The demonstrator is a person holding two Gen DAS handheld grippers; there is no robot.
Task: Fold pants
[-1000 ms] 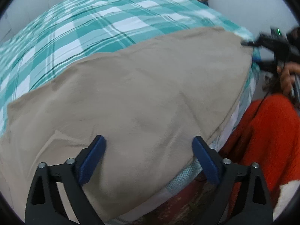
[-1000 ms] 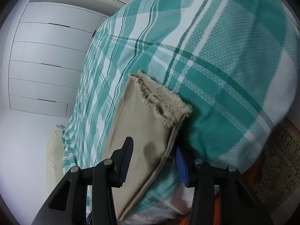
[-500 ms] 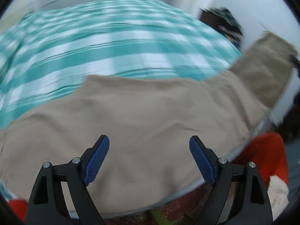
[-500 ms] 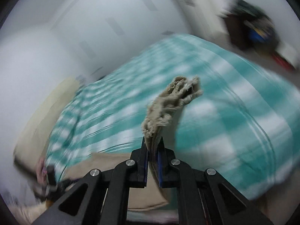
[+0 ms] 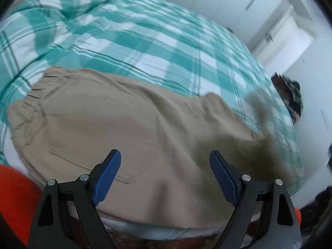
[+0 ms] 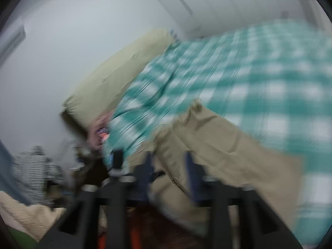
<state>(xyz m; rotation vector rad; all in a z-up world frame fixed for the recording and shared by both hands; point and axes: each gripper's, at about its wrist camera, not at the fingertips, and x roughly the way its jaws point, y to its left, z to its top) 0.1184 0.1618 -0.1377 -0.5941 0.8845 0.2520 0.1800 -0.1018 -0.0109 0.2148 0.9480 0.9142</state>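
Note:
The tan pants (image 5: 128,128) lie on the green-and-white plaid bed cover (image 5: 145,39), near its front edge, with the gathered waistband at the left. My left gripper (image 5: 164,176) is open and empty, hovering above the pants' near part. In the blurred right wrist view the folded-over pants (image 6: 217,143) lie on the cover (image 6: 269,72) with the frayed leg ends at the top. My right gripper (image 6: 169,172) stands partly open just above the cloth, which passes under and between its fingers; no grip shows.
A beige pillow (image 6: 116,74) lies at the bed's head by the white wall. White wardrobe doors (image 5: 238,2) stand behind the bed. An orange sleeve (image 5: 14,197) is at the lower left. Striped cloth (image 6: 35,166) and clutter lie beside the bed.
My right gripper, shut on the leg ends half a second ago, has carried them over the pants and opened; the cloth now lies folded. The left gripper has swung left, staying open.

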